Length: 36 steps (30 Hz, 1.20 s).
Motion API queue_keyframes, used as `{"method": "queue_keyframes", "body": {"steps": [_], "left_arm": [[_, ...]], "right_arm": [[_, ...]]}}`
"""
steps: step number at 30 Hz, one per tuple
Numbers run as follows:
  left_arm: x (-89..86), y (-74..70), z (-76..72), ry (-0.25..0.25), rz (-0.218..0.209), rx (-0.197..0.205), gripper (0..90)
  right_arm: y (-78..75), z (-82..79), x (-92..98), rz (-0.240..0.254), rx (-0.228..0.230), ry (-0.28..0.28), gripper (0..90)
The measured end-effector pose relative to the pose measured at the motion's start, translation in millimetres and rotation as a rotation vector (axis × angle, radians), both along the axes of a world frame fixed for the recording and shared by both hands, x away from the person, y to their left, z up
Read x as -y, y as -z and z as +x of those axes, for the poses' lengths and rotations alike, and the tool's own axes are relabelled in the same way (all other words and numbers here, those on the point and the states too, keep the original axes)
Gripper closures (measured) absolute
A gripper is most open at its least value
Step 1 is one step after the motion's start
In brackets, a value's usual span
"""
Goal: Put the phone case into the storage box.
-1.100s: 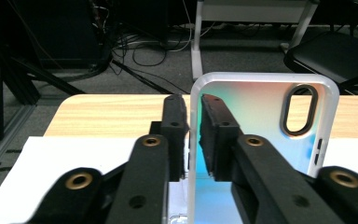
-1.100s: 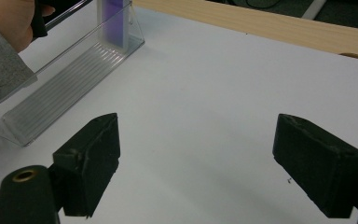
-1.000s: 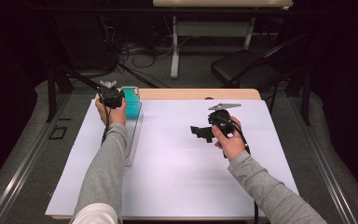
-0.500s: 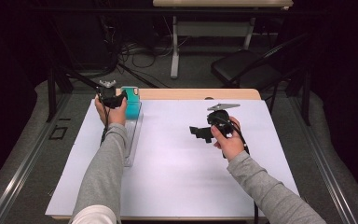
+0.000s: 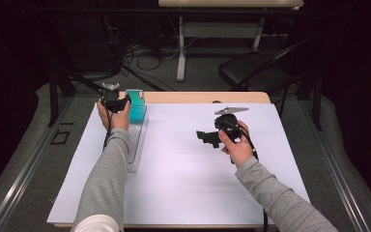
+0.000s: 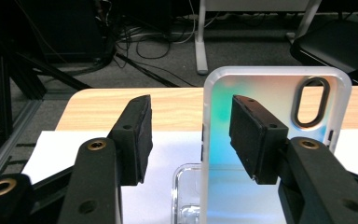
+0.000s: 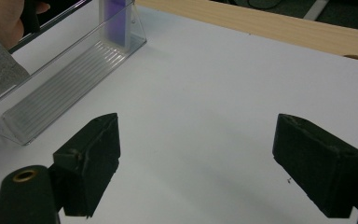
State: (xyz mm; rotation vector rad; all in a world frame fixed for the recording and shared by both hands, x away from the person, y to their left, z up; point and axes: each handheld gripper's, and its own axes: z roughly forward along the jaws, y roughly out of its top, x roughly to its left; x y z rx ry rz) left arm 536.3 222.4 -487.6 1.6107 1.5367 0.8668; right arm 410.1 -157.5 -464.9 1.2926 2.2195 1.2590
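Observation:
A teal phone case (image 5: 136,106) stands upright at the far end of a clear plastic rack (image 5: 134,150) on the table's left. My left gripper (image 5: 123,102) is right at it. In the left gripper view the case (image 6: 270,93) rises just beyond the jaws, its left edge in the gap of the gripper (image 6: 190,112). The jaws have just been opening, and neither pad presses on the case. My right gripper (image 5: 206,138) hovers open over the white sheet (image 5: 183,183) at mid-right, and nothing lies between its pads (image 7: 200,135). In the right gripper view the case (image 7: 115,18) and the rack (image 7: 65,98) are at the upper left.
The white sheet covers most of the wooden table (image 5: 198,97). Beyond the far edge are a dark chair (image 5: 251,72), cables on the floor and a table leg. Metal rails run along both sides of the table.
Both hands stay where they were. The case still stands in the rack. The left gripper's jaws seem a little wider apart beside the case.

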Motion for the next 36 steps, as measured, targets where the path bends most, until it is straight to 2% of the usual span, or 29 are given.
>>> {"method": "queue_keyframes", "body": {"steps": [12, 16, 22, 25, 27, 29, 33, 36], "left_arm": [[-2.6, -11.3, -6.9, 0.008, 0.016, -0.005, 47.6], [-3.8, -12.8, -9.1, 0.008, 0.018, -0.032, 46.7], [-6.0, -18.6, -13.3, 0.010, 0.012, -0.051, 45.5], [-8.9, -22.4, -16.2, 0.013, -0.015, -0.059, 41.4], [-10.3, -24.0, -17.5, 0.004, -0.010, -0.073, 39.8], [-12.2, -24.7, -18.4, 0.012, -0.026, -0.090, 35.9], [-13.9, -26.2, -20.9, 0.032, -0.012, -0.118, 28.0], [-15.2, -28.0, -24.1, 0.057, -0.033, -0.100, 27.5]], "right_arm": [[0.5, -0.7, -5.1, 0.003, 0.002, -0.010, 14.6], [0.3, -0.9, -5.7, 0.004, 0.000, -0.011, 14.6], [-0.1, -1.3, -5.0, 0.002, 0.006, -0.012, 14.6], [-0.3, -0.9, -3.6, 0.006, 0.005, -0.007, 14.6], [-0.3, -0.9, -3.2, 0.006, 0.000, -0.004, 14.6], [0.0, -0.7, -3.2, 0.003, 0.000, -0.006, 14.6], [0.5, -0.9, -4.2, -0.003, 0.006, -0.013, 14.6], [0.3, -1.0, -4.2, -0.004, 0.007, -0.012, 14.6]]}}
